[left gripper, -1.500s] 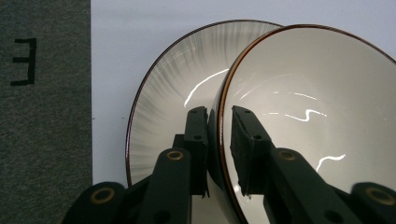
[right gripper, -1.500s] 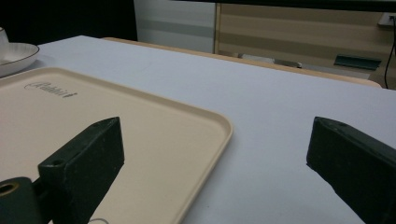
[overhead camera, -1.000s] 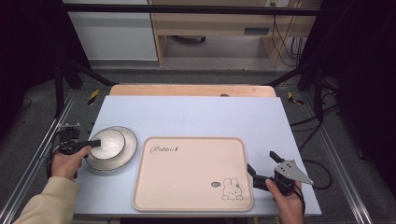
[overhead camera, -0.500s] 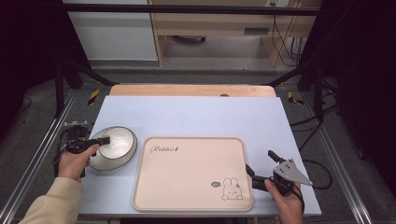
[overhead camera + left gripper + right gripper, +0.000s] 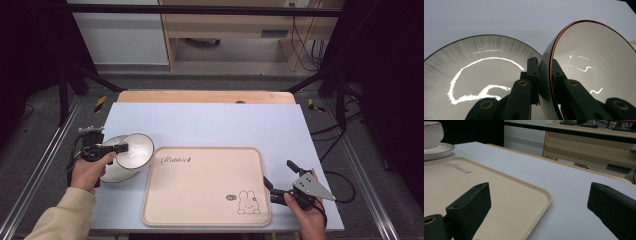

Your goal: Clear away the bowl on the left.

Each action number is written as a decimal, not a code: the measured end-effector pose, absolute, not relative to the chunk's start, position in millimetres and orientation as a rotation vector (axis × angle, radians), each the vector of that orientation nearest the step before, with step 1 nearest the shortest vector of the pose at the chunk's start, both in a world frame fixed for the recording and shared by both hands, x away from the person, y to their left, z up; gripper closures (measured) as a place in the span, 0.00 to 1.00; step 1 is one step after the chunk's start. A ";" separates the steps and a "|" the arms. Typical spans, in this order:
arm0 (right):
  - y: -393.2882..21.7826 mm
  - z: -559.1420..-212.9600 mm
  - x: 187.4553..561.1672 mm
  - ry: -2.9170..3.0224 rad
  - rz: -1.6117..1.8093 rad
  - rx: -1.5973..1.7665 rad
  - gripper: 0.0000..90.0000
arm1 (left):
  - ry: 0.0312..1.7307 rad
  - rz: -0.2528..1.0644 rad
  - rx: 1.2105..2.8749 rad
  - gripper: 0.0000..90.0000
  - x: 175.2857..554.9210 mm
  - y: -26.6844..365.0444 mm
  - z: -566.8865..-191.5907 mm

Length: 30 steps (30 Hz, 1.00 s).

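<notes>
Left gripper [image 5: 121,148] at middle left of the high view, held in a hand [image 5: 89,170] with a pale sleeve entering from the lower-left corner; jaws clamped tight, pointing right. Right gripper [image 5: 278,178] at lower right, gripped from below; jaws spread wide, apparently aimed toward upper left.

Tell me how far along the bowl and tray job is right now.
Done: the left gripper has its jaws clamped on the rim of the white ceramic bowl and has it raised off the white gold-rimmed plate. In hand: the bowl hangs tilted near the beige rabbit-print tray. Left: probably setting the bowl on the bare tray; the right gripper waits open at the tray's corner.
</notes>
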State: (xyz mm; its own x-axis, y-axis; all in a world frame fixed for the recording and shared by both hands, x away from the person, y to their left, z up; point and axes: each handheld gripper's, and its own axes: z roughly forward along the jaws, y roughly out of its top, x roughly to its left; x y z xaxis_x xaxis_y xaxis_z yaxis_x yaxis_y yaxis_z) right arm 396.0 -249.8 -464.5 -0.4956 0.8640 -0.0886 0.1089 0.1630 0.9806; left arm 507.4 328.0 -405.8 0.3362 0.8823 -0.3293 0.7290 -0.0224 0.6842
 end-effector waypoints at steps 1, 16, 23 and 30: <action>-250.4 -464.2 395.9 1.751 1.393 0.930 0.06 | 1.425 0.235 1.788 0.91 507.7 325.2 -404.4; -258.3 -461.6 392.7 1.726 1.402 0.933 0.07 | 1.358 0.213 1.822 0.91 508.8 297.7 -396.2; -259.6 -461.7 392.3 1.718 1.401 0.936 0.07 | 1.324 0.200 1.843 0.91 509.1 281.6 -396.0; -259.7 -462.1 392.5 1.717 1.397 0.940 0.07 | 1.302 0.187 1.857 0.91 510.6 269.7 -396.8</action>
